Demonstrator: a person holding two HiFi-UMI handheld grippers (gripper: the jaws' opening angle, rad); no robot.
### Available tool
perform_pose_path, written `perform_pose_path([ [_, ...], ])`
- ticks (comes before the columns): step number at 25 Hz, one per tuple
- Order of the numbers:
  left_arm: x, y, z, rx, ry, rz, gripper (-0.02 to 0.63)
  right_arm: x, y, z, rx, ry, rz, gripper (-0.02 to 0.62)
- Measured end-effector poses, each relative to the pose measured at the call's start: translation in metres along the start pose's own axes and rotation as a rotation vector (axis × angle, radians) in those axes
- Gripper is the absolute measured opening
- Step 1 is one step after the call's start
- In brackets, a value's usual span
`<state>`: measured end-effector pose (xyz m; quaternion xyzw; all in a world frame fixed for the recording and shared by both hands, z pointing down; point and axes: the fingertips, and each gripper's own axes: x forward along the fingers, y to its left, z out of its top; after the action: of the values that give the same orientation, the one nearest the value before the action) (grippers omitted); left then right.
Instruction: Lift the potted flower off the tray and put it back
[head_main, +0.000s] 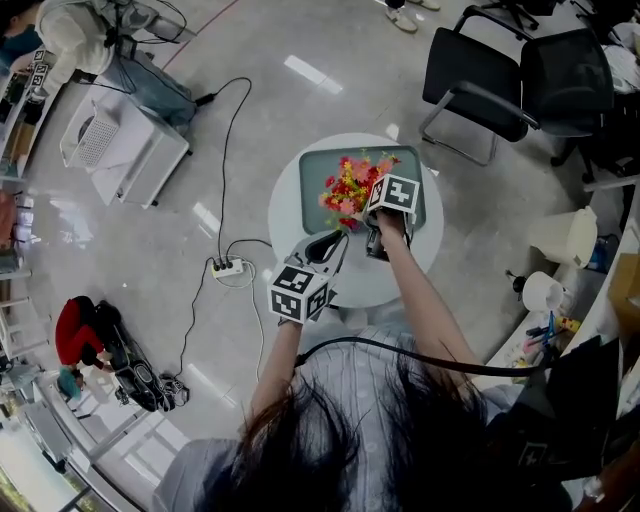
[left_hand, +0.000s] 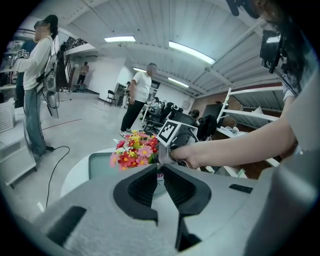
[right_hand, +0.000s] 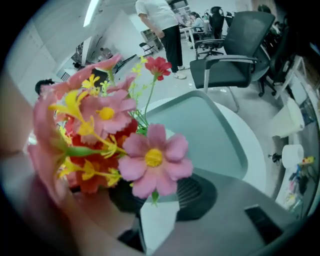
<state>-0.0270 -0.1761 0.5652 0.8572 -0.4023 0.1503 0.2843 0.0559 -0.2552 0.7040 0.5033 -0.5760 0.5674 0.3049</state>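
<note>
A round worktop is seen, with a tray laid towards its far edge. The flower is found over the tray's left half, near the middle of the worktop. Whether it is raised or resting cannot be told.

The right gripper is brought in from the near edge. Its fingers are set a little apart on either side of the flower's base and are judged to be grasping it, though the pot is hidden under the blooms. The left gripper is held over the near edge, its fingers clenched on nothing.

A slip or swing is to be feared, since a leaning, top-heavy bunch is held low down. Because the base is masked by blooms, it could be set on the tray's rim and tipped. The blooms could also be brushed by the left gripper.
</note>
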Motion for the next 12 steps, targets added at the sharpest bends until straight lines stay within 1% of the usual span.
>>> perform_pose_path([
  [1,0.0,0.001,0.0,-0.001,-0.001,0.005,0.044,0.0,0.0,0.001,-0.021,0.0,0.002,0.115],
  [5,-0.001,0.005,0.003,-0.006,-0.008,0.019,0.044,0.001,-0.004,0.001,-0.069,0.02,0.059,0.115],
  [7,-0.004,0.008,0.004,-0.008,-0.009,0.026,0.044,0.0,-0.002,0.001,-0.103,0.032,0.072,0.112],
  [12,-0.008,0.014,0.003,-0.015,-0.013,0.041,0.044,-0.002,-0.001,0.002,-0.102,0.026,0.119,0.094],
])
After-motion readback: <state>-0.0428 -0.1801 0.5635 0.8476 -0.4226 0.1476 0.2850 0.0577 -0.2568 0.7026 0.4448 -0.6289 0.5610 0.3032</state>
